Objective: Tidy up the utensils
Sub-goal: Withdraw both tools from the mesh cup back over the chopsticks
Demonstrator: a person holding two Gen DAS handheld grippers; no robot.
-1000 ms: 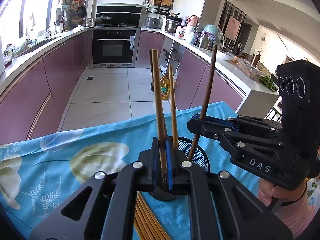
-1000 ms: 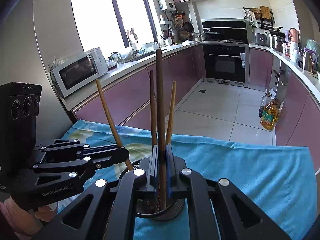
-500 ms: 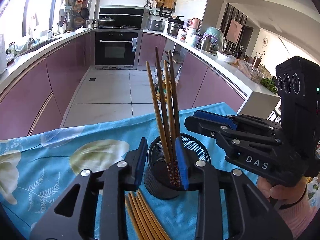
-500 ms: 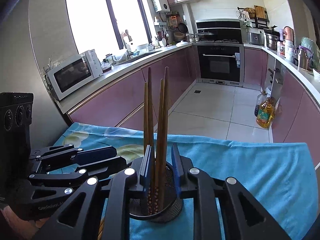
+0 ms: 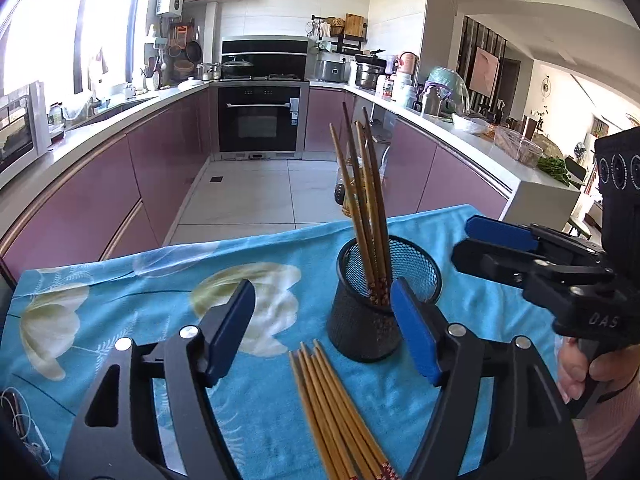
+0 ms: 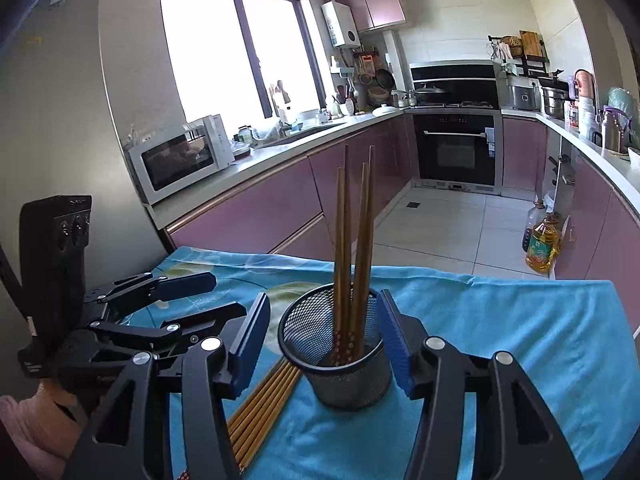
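From the left wrist, the left gripper has its blue-padded jaws spread and has just been opening; nothing is pinched, though the black wire-mesh cylindrical holder stands just ahead, in front of its right pad. Four brown wooden chopsticks lean together inside the holder. A loose bundle of tan wooden chopsticks lies flat on the blue floral cloth, between the fingers and just in front of the holder. At the right edge a hand grips the right gripper, beside the holder and apart from it.

From the right wrist, the right gripper is also spread, having just been opening — the holder sits between its pads, and whether they touch it I cannot tell. The standing chopsticks rise from it; the loose bundle lies at its left, with the left gripper beyond.
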